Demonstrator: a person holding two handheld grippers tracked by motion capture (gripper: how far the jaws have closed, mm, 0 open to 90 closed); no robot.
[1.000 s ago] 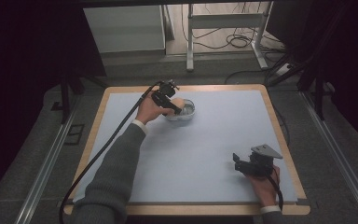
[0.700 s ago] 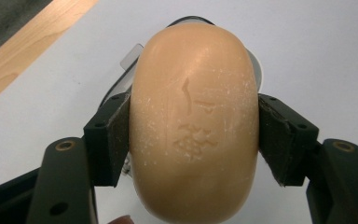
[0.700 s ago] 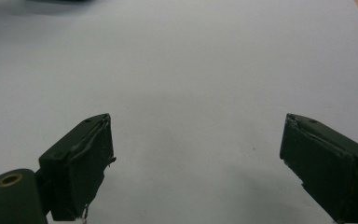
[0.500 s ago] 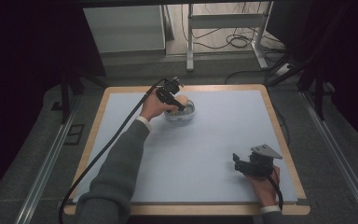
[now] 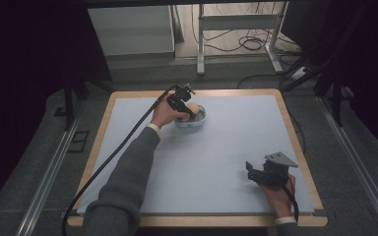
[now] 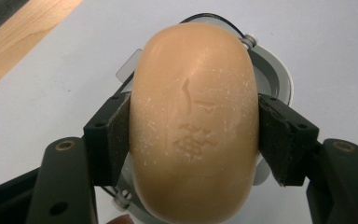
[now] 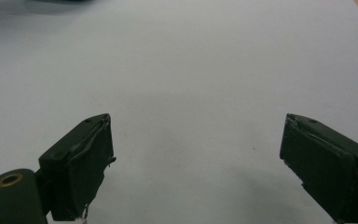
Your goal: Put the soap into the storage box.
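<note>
Grey sleeves, black tools (image 5: 250,169), blk cables, grey plate.

Left arm stretched up toward top centre of the high view, left gripper (image 5: 189,109) tilted down, jaws clamped tight on something. Right hand (image 5: 275,189) parked low right, right gripper (image 7: 196,163) pointing left-ish, jaws spread wide, nothing between them.

Occlusions and crops — current moment

Soap bar (image 6: 193,123) covers most of the white dish (image 6: 275,77) in the left gripper view; its lower end is cropped. Embossed mark unreadable. High view — left gripper (image 5: 193,110) hides part of the dish; right forearm cut off.
</note>
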